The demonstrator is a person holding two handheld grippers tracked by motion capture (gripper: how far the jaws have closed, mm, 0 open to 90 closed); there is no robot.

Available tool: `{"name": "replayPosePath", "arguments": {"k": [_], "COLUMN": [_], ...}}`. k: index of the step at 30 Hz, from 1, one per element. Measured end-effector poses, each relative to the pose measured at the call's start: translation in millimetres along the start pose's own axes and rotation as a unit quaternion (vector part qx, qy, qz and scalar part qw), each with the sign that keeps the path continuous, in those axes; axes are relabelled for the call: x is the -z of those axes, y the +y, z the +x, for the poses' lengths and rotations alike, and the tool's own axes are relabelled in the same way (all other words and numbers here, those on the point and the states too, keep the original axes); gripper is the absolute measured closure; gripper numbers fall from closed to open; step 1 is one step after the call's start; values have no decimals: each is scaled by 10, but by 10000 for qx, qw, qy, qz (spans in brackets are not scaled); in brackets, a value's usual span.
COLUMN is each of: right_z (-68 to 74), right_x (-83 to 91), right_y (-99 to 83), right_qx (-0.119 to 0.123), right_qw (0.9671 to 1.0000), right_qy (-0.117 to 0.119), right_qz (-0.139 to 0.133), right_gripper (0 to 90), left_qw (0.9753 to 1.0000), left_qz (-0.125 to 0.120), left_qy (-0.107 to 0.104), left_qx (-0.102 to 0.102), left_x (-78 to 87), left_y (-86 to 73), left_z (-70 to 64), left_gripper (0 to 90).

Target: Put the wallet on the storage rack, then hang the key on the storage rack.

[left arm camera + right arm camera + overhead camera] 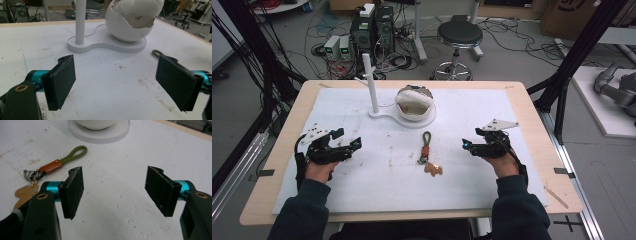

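1. Your left gripper (343, 141) and right gripper (472, 144) both rest on the table with jaws spread wide and nothing between them.
2. The keychain (428, 154) lies flat between the two grippers, nearer your right one; its olive loop (74, 153) points toward the white stand (379, 113) with its upright post (371, 82), which lies farther back.
3. The keychain is thin and flat, so I judge a low pinch could scrape the mat and skid it away; aim for the brown leather tab (50, 166) instead.
4. A grab at the gold charm (25, 192) may let the clip swing and slip.
5. Reaching toward the post, you could knock the cracked egg-shaped bowl (130, 20) beside it.
6. The white mat (522, 115) is stained and covers a wooden table (287, 125); beyond it stand a stool (458, 35), computer boxes and loose cables
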State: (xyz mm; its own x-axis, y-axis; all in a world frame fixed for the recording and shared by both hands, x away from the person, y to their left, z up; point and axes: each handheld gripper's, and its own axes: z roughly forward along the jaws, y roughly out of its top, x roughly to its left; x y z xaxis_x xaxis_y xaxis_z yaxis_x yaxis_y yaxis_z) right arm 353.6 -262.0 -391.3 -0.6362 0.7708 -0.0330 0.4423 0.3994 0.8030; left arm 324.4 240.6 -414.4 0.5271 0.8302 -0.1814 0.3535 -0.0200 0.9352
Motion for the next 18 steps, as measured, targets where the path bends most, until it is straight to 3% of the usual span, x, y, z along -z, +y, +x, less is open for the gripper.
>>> {"name": "replayPosePath", "arguments": {"k": [6, 12, 18], "right_z": [12, 56, 191], "right_x": [36, 20, -99], "right_y": [7, -13, 14], "right_qx": [-72, -175, -180], "right_qw": [9993, 9985, 9988], "right_qy": [-176, -260, -63], "right_qz": [-321, -441, -444], "right_gripper": [274, 275, 310], "left_qw": [10000, 9999, 10000], "left_qz": [-8, -57, -27], "left_qy": [-33, 29, -3], "left_qx": [24, 87, -24], "left_x": [-8, 27, 68], "left_y": [-11, -3, 9], "left_z": [6, 53, 94], "left_gripper": [162, 165, 168]}}
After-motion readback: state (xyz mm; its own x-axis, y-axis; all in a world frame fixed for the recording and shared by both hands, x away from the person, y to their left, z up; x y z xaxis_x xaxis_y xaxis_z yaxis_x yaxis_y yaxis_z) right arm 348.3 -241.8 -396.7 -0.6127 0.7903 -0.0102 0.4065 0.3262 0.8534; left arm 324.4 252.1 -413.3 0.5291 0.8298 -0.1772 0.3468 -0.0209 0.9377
